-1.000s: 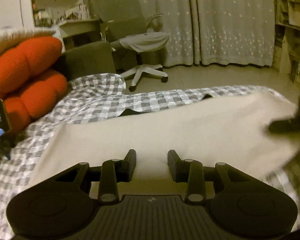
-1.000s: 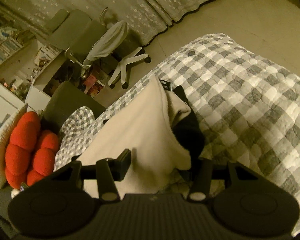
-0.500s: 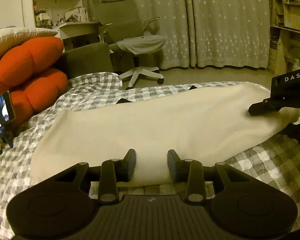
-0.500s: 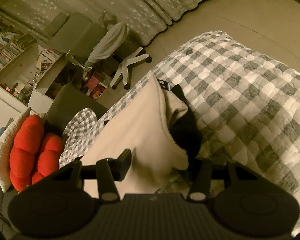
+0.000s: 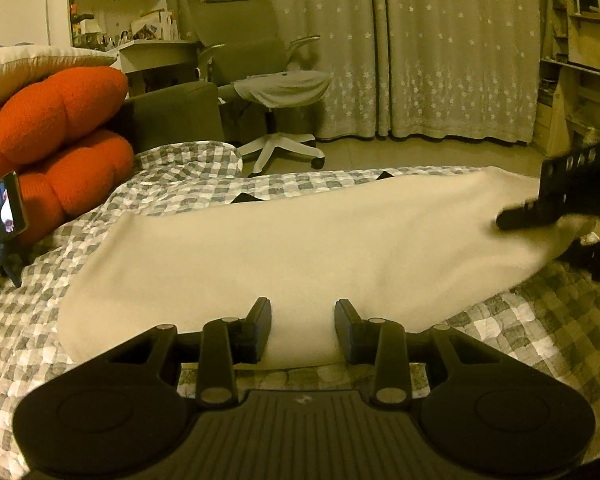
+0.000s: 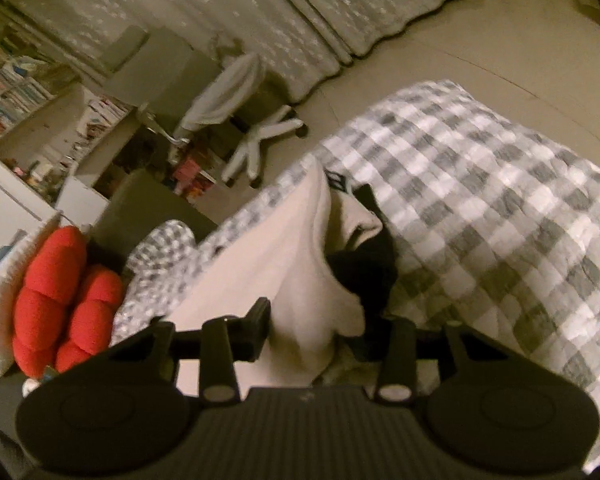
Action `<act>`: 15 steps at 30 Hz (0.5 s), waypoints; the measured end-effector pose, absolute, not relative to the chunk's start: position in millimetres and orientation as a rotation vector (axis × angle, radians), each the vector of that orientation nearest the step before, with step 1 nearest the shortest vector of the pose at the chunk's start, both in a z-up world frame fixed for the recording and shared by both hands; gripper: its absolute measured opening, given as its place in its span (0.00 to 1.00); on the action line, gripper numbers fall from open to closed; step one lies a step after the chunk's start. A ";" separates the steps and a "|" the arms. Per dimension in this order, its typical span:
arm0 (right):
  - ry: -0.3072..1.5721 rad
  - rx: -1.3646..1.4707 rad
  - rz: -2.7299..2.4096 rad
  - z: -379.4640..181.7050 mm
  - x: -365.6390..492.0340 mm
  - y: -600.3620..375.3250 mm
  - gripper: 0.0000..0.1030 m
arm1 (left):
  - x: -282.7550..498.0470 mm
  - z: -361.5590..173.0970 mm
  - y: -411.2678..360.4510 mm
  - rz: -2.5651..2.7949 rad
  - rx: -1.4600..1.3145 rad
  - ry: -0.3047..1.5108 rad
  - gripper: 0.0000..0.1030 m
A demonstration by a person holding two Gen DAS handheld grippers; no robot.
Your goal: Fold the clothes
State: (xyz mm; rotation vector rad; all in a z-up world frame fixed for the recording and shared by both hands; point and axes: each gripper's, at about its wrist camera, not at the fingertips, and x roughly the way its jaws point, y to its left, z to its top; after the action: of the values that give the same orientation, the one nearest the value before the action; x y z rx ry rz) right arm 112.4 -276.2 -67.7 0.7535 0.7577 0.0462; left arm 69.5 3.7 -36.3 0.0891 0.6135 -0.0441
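Note:
A long cream fleece garment [image 5: 300,240] lies lengthwise across the grey checked bed quilt [image 5: 180,192]. My left gripper [image 5: 302,320] sits level at the garment's near edge, its fingers narrowly apart with cream cloth filling the gap. My right gripper [image 5: 556,232] is at the garment's right end, one finger above the cloth and one below. In the right wrist view the cream garment [image 6: 268,272] rises in a ridge into my right gripper [image 6: 312,320]. Its black lining [image 6: 364,272] shows there. The bunched cloth hides the right finger.
Orange cushions [image 5: 60,120] and a lit phone on a stand [image 5: 0,216] are at the bed's left. Beyond the bed are a dark seat back [image 5: 168,116], an office chair [image 5: 276,80], curtains and bare floor [image 6: 480,40]. Checked quilt [image 6: 500,220] stretches right of the garment.
The garment has come down from a raised sheet to lie flatter on the quilt. The right gripper has shifted slightly at its right end. Both grips look the same.

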 end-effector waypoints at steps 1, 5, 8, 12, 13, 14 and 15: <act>0.753 0.757 0.048 -67.1 112.2 -276.7 0.35 | 69.6 -36.3 3.7 -0.044 0.088 0.614 0.33; 0.736 0.762 0.053 -64.7 111.4 -277.5 0.29 | 69.0 -36.8 4.4 -0.047 0.087 0.613 0.33; 0.735 0.757 0.048 -65.1 111.6 -276.1 0.29 | 69.5 -37.1 5.9 -0.049 0.086 0.612 0.33; 0.747 0.762 0.042 -66.9 112.1 -275.9 0.29 | 69.3 -36.9 6.1 -0.050 0.082 0.613 0.33; 0.743 0.756 0.044 -65.7 111.7 -275.3 0.29 | 69.3 -36.5 6.1 -0.051 0.078 0.615 0.33; 0.737 0.750 0.047 -64.6 111.4 -274.6 0.29 | 69.4 -36.1 6.3 -0.053 0.075 0.616 0.33; 0.730 0.745 0.050 -63.6 110.9 -273.9 0.29 | 69.5 -35.9 6.8 -0.056 0.072 0.617 0.33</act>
State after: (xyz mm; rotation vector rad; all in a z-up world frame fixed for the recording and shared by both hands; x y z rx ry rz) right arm 110.9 -273.9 -63.6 0.7450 0.7305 0.0499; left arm 69.5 6.8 -35.9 0.0721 0.6172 -0.0555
